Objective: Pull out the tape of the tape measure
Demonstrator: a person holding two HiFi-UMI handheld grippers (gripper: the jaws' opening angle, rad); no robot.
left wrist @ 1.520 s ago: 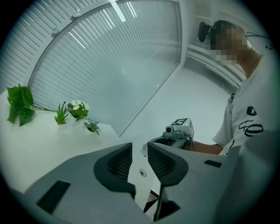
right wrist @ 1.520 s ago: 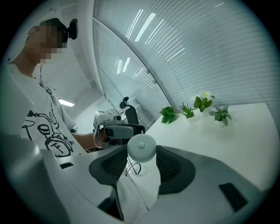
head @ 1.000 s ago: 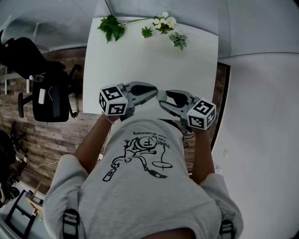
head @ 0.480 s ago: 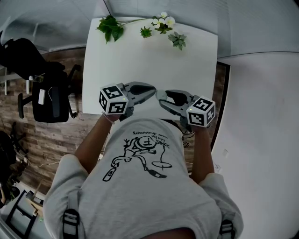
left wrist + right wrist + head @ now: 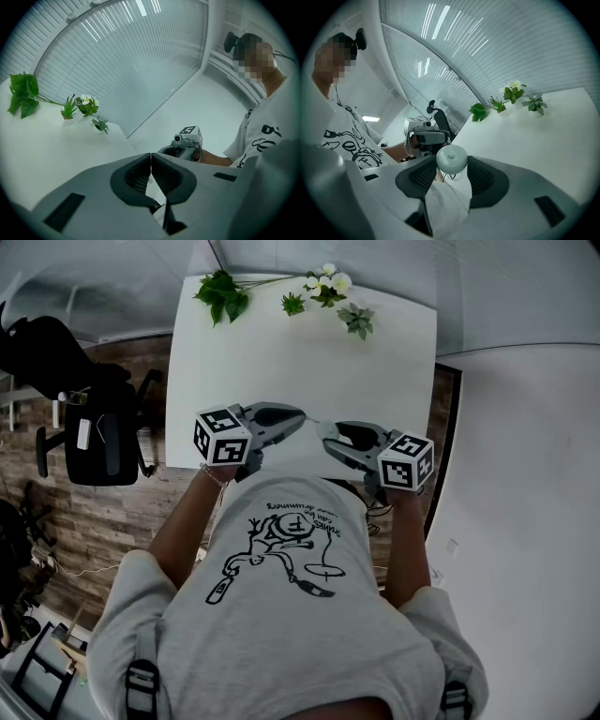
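Right gripper (image 5: pixel 451 165) clamping round tape measure (image 5: pixel 451 157), left gripper (image 5: pixel 151 161) jaws together

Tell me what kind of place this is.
Probably an office or lab room: a white table with small plants, a black swivel chair beside it, and slatted blinds along the wall.
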